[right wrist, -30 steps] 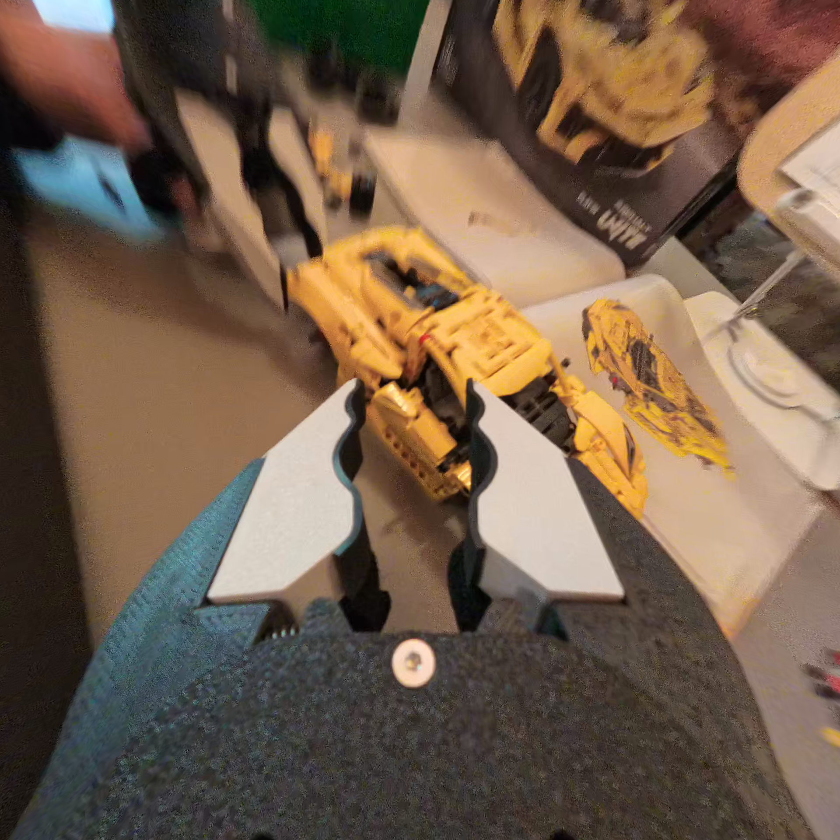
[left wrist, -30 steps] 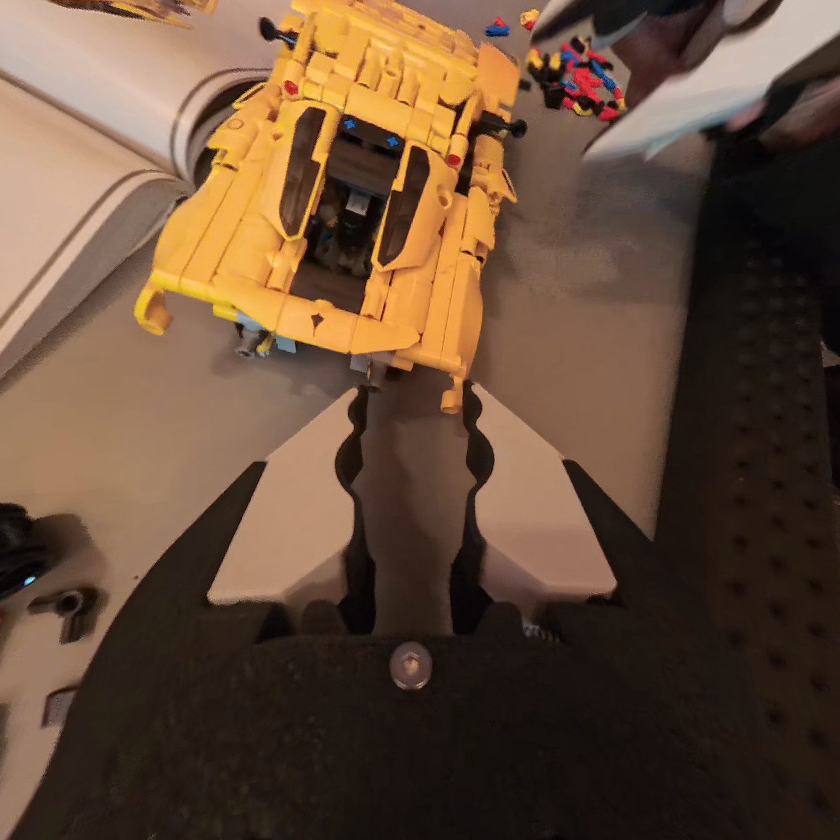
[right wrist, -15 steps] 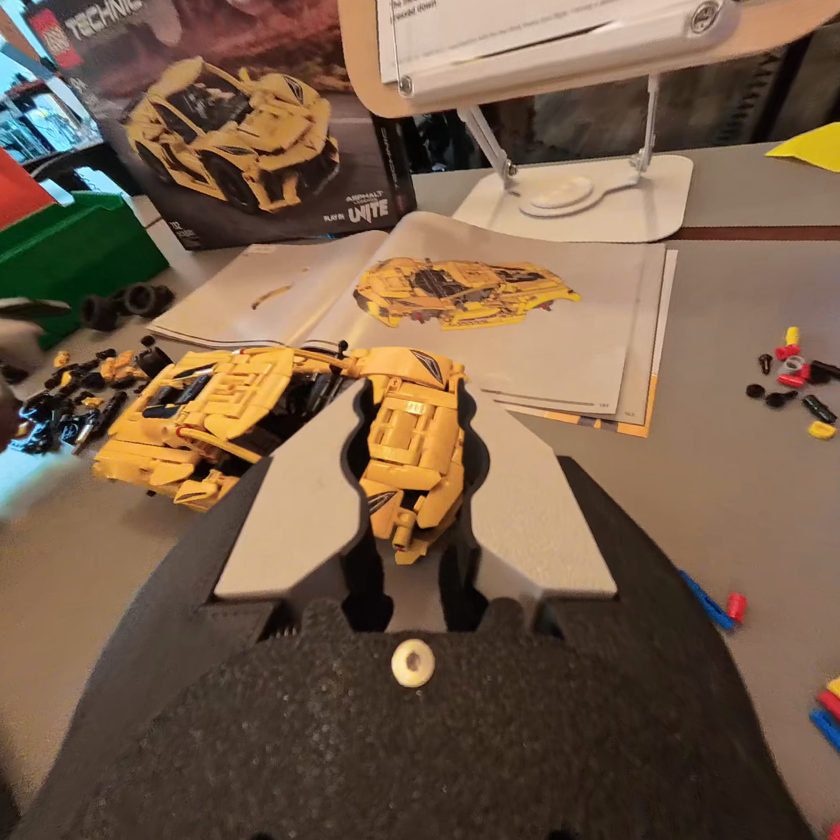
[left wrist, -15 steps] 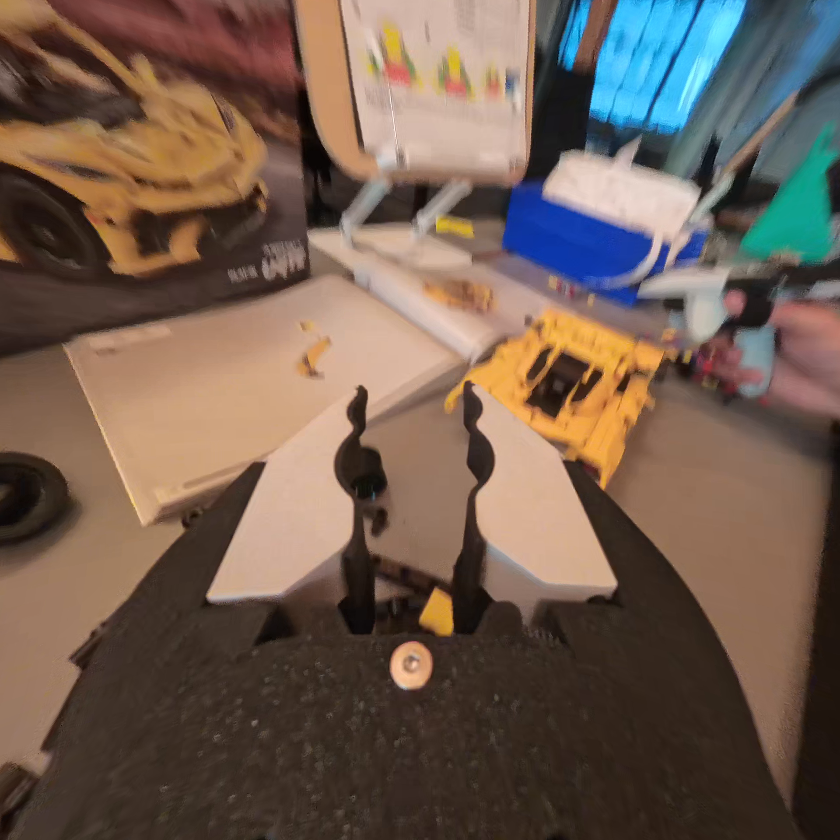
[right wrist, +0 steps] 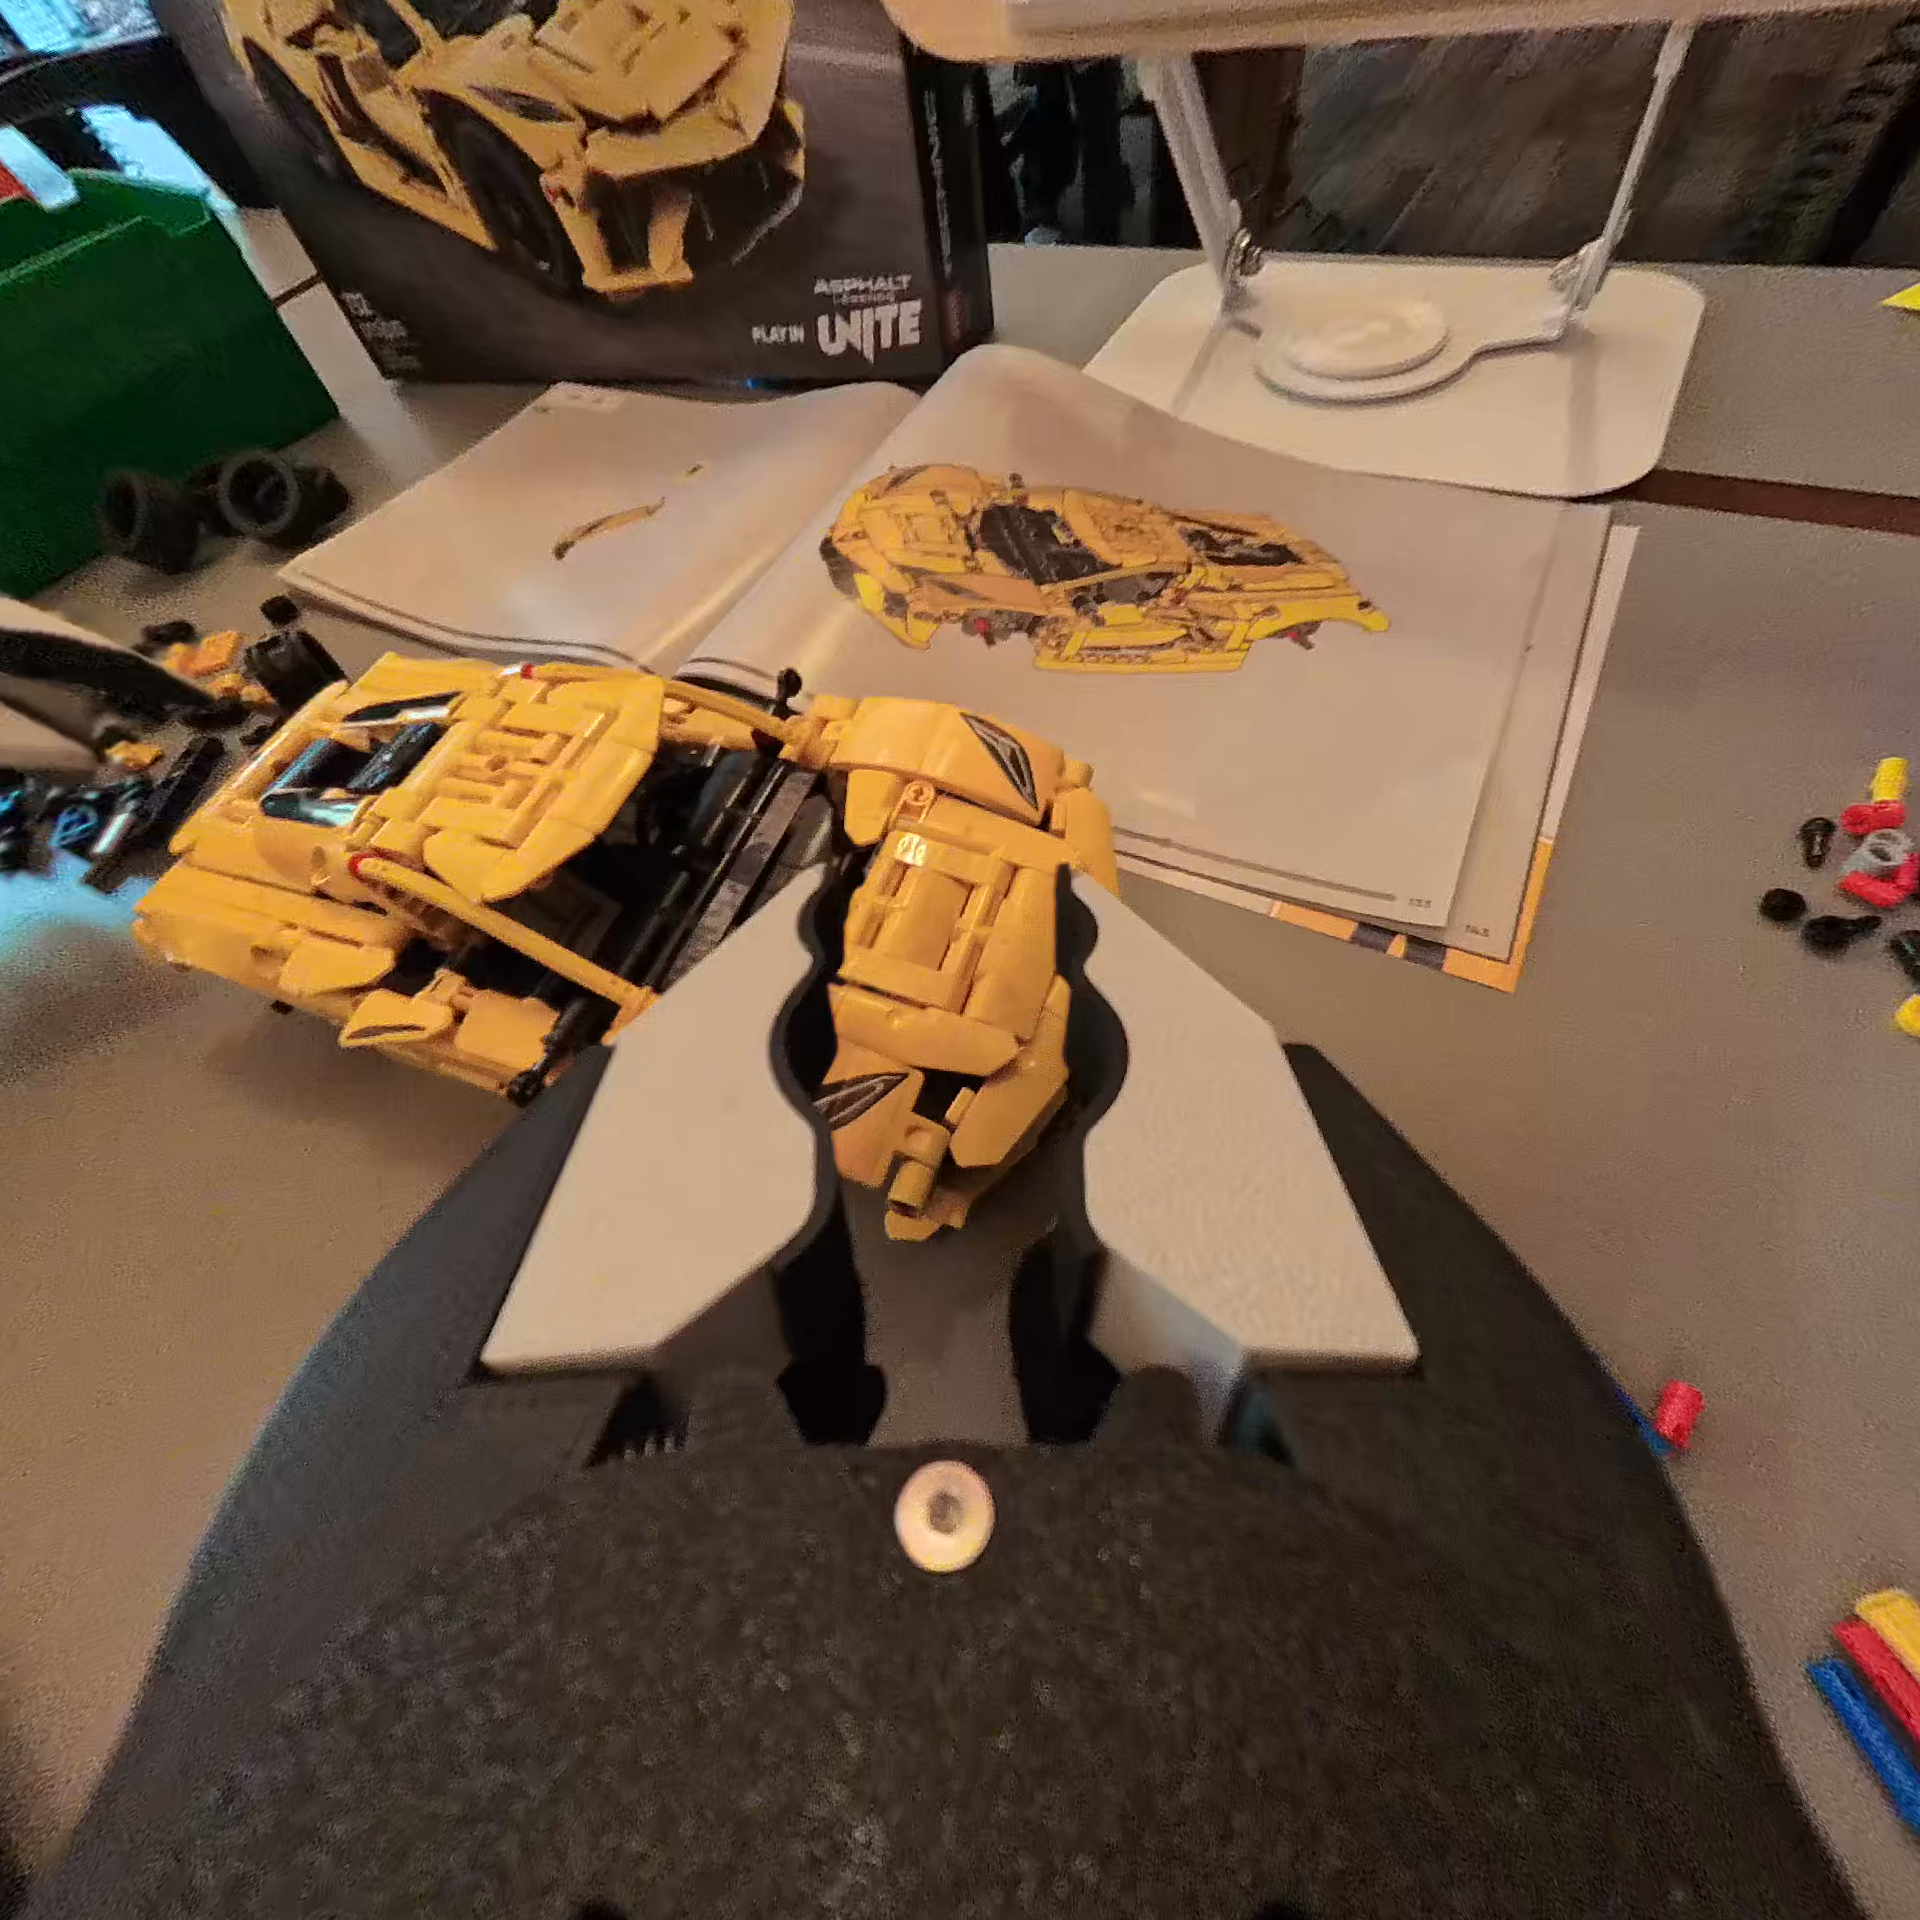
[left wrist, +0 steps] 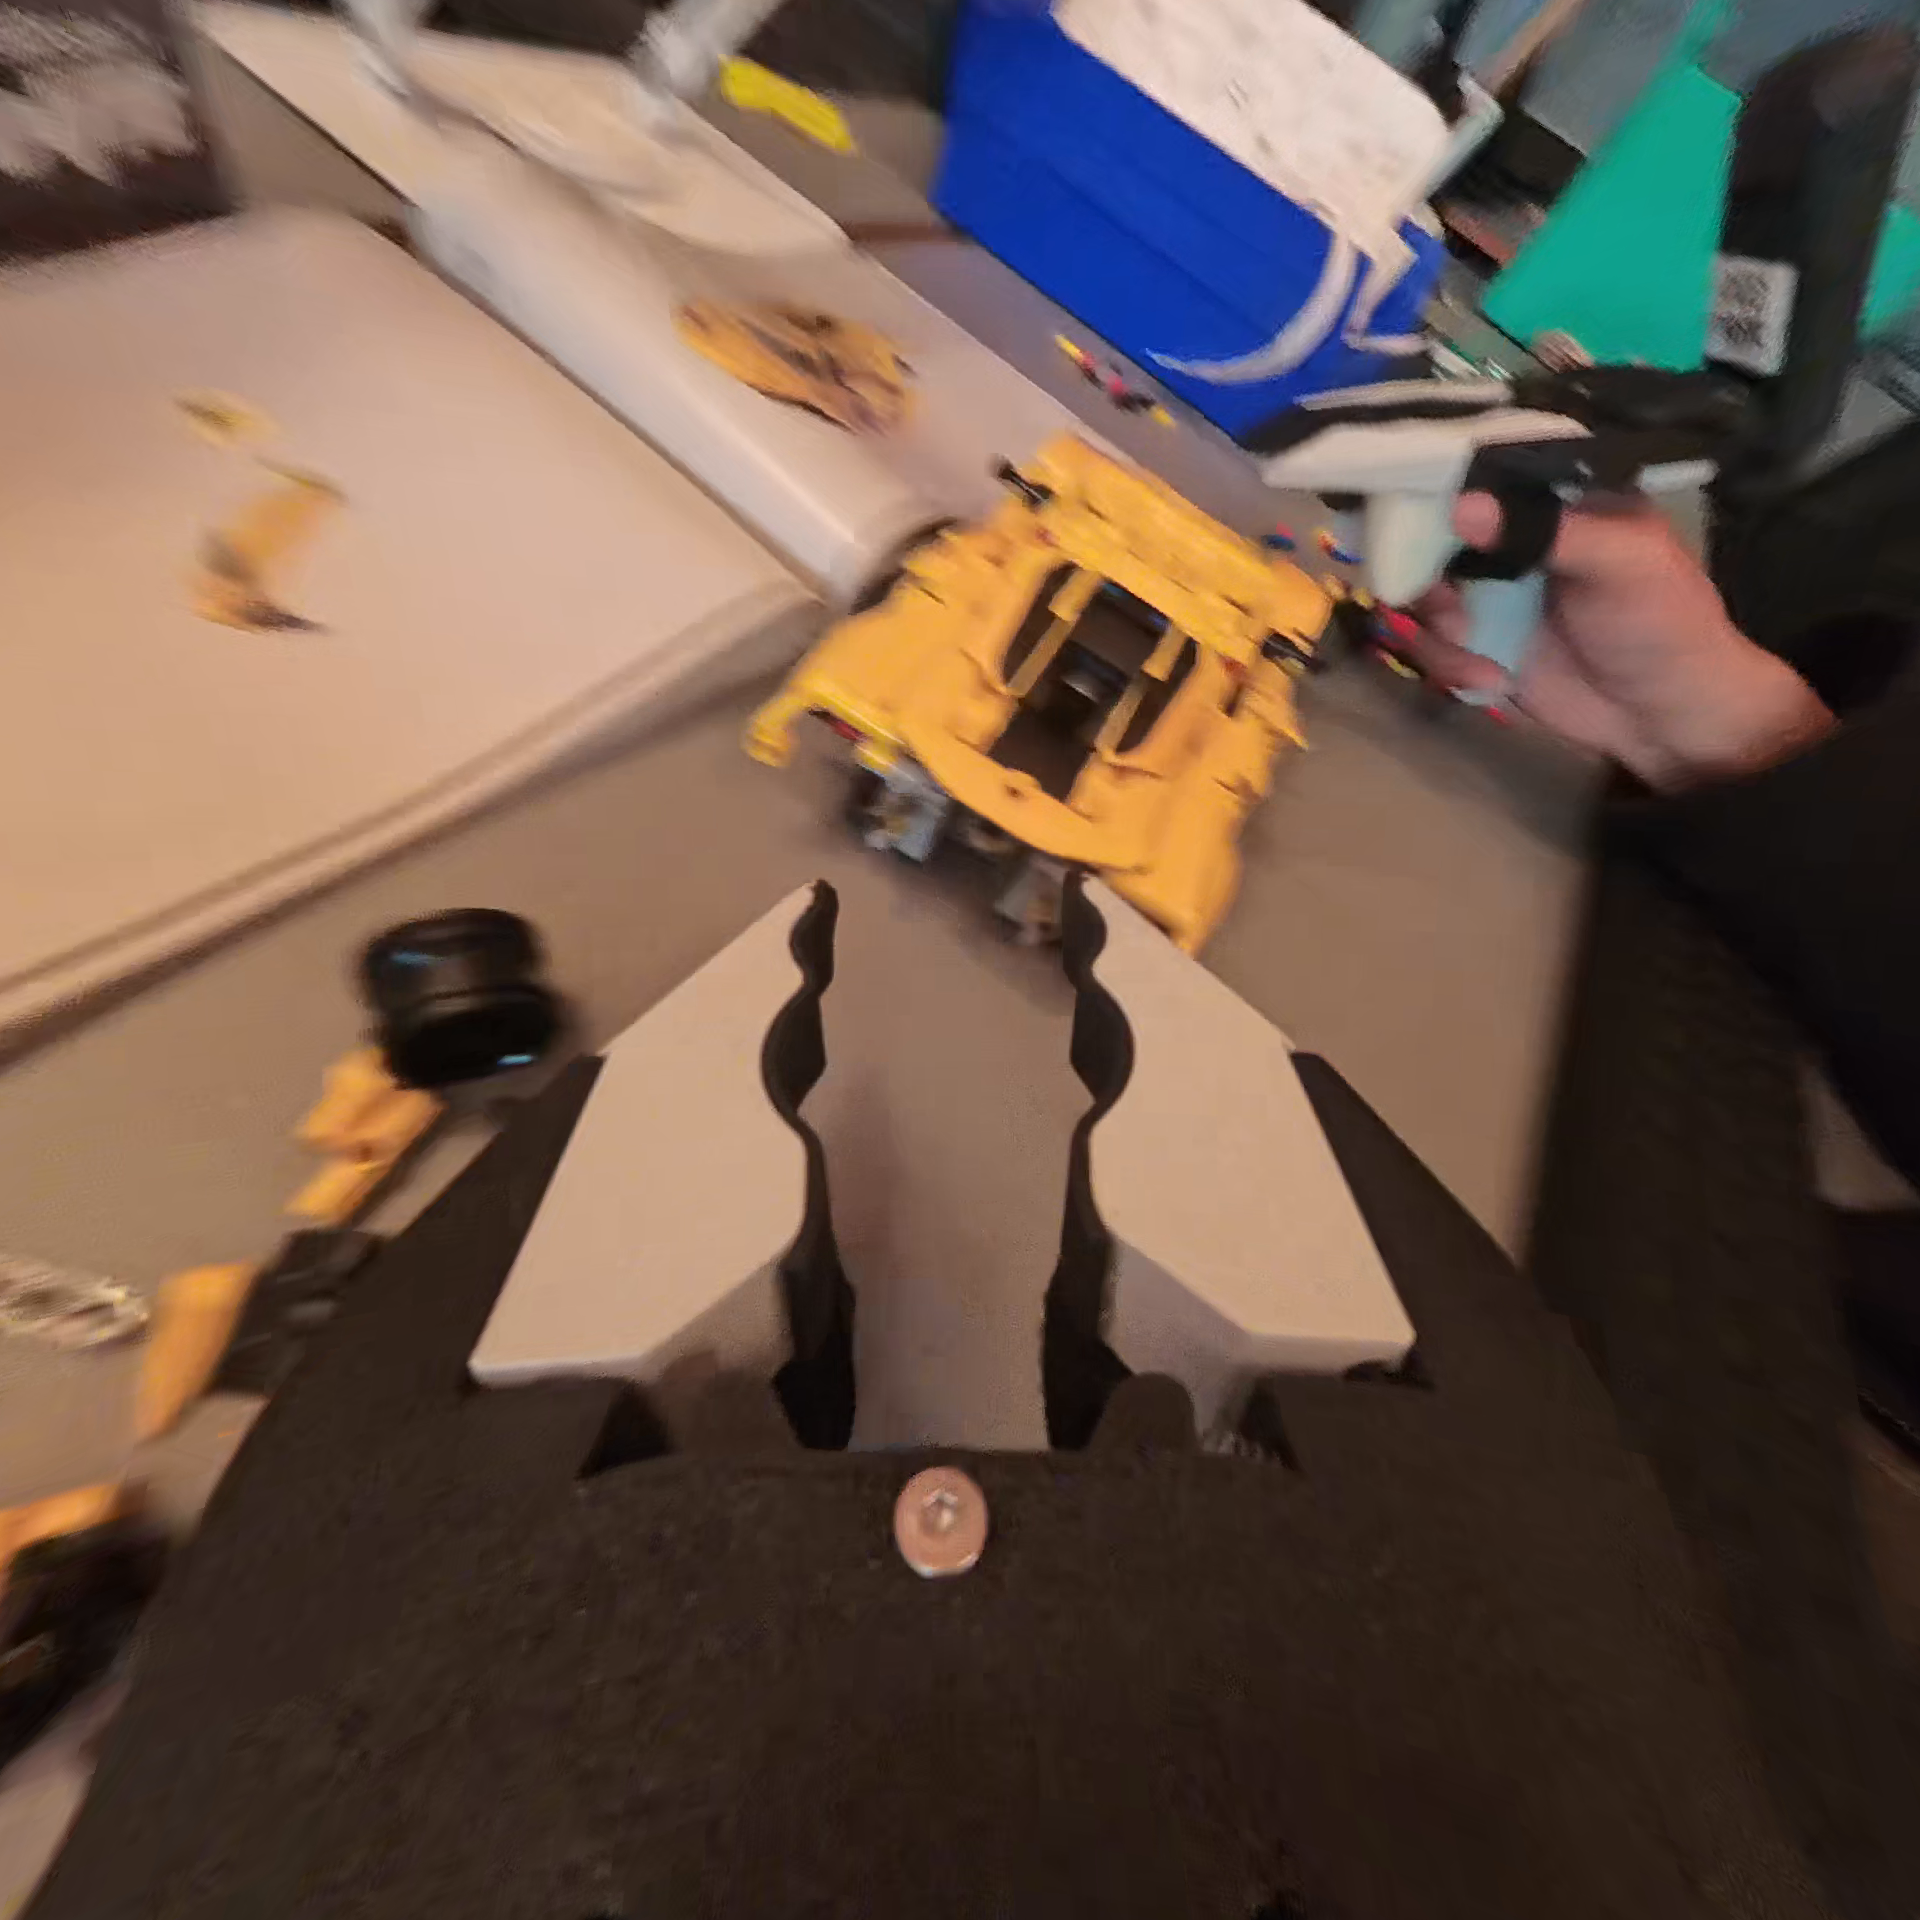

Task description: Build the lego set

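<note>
The yellow lego car (right wrist: 499, 831) lies on the grey table, also in the blurred left wrist view (left wrist: 1060, 686). My right gripper (right wrist: 940, 894) is open, its fingers on either side of the car's near end; I cannot tell if they touch it. My left gripper (left wrist: 945, 904) is open and empty, just short of the car's other end. A black wheel (left wrist: 457, 992) and loose yellow pieces (left wrist: 353, 1132) lie to its left. A hand (left wrist: 1621, 665) holds the right gripper beyond the car.
The open instruction booklet (right wrist: 1299, 748) lies behind the car, with the set's box (right wrist: 582, 187), a green bin (right wrist: 125, 343) and black tyres (right wrist: 229, 504) at the back left. A white stand (right wrist: 1403, 353) is at the back. Small pins (right wrist: 1860, 862) lie right, and a blue box (left wrist: 1143, 208) stands beyond. My hands' fingertips stand some 25 cm from each other. The black wheel (left wrist: 457, 992) is about 7 cm from my left fingertips and 30 cm from my right. Look for it in the right wrist view (right wrist: 274, 658) too.
The left gripper swung from above the car down to table level and now points at its end. The right gripper came closer, so the car's near end sits between its fingers.
</note>
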`<move>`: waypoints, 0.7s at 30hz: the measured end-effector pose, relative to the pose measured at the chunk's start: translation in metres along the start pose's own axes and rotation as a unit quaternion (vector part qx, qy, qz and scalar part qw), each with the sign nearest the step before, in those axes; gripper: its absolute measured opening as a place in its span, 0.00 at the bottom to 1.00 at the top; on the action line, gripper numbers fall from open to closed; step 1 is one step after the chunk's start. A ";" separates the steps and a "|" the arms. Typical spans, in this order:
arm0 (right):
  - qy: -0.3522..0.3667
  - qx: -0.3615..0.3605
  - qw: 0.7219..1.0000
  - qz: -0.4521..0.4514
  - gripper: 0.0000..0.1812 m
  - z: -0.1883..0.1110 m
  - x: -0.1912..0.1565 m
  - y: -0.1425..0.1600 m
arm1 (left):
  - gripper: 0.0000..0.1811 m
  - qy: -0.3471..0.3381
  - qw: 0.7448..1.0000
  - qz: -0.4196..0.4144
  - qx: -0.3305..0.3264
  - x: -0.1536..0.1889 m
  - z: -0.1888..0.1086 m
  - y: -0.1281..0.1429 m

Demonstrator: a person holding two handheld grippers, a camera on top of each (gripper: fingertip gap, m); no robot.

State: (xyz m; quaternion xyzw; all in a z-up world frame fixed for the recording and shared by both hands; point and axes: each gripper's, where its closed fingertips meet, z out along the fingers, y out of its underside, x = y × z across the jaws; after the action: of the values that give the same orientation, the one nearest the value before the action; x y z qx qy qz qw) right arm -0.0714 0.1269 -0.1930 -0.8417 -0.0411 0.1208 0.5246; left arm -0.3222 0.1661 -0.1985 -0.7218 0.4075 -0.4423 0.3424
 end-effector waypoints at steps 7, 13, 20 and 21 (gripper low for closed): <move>-0.081 -0.052 0.992 0.087 0.30 0.004 -0.008 0.017 | 0.31 0.015 0.995 0.041 -0.090 0.044 0.037 0.030; -0.056 -0.068 0.994 0.071 0.28 -0.002 -0.008 0.026 | 0.32 -0.015 0.994 0.049 -0.094 0.050 0.047 0.034; -0.041 -0.100 0.990 0.091 0.26 -0.042 -0.027 0.049 | 0.31 0.006 0.992 0.057 -0.114 0.080 0.032 0.053; -0.044 -0.112 0.989 0.085 0.26 -0.046 -0.032 0.052 | 0.31 0.010 0.991 0.063 -0.122 0.084 0.028 0.057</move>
State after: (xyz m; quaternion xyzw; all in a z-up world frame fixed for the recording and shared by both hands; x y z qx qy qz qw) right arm -0.0935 0.0568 -0.2150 -0.8897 -0.0059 0.1961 0.4122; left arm -0.2900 0.0702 -0.2278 -0.7265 0.5063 -0.3746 0.2748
